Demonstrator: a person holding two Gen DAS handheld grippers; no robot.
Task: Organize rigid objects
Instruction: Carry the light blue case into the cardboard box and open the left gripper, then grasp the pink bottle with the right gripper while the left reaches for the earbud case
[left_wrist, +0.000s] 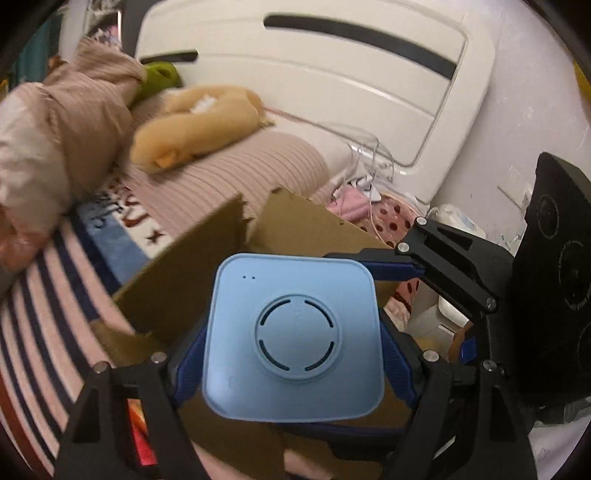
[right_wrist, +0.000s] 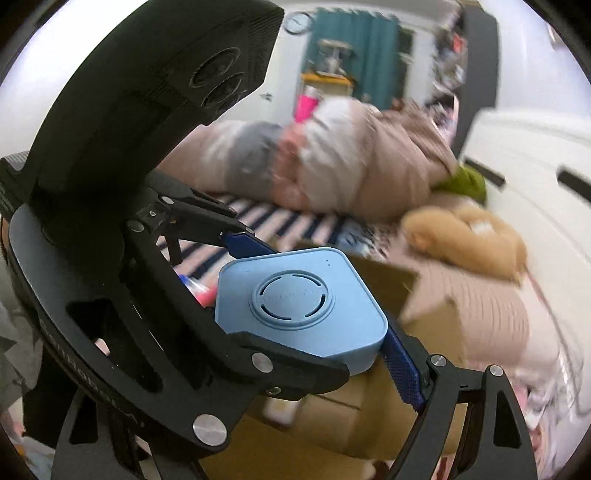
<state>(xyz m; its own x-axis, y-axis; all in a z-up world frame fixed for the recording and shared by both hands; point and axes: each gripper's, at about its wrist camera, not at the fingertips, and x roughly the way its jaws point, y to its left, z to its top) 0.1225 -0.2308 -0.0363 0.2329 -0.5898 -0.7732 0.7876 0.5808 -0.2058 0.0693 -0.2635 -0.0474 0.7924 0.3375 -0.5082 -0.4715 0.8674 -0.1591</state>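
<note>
A light blue square device (left_wrist: 293, 338) with a round grille on top is held above an open cardboard box (left_wrist: 207, 280) on the bed. My left gripper (left_wrist: 291, 354) is shut on the device, its blue pads against both sides. The right gripper's arm (left_wrist: 443, 262) reaches in from the right, its blue finger at the device's far edge. In the right wrist view the device (right_wrist: 299, 310) sits between my right gripper's (right_wrist: 314, 306) blue fingers (right_wrist: 402, 365), which touch its edges; the left gripper's black body (right_wrist: 122, 258) fills the left.
The box (right_wrist: 369, 417) lies on a striped bedspread (left_wrist: 44, 332). A tan plush toy (left_wrist: 199, 125), a beige quilt heap (left_wrist: 66, 122) and a white headboard (left_wrist: 314, 81) lie beyond. Cables and pink items (left_wrist: 362, 192) sit at the bed's right side.
</note>
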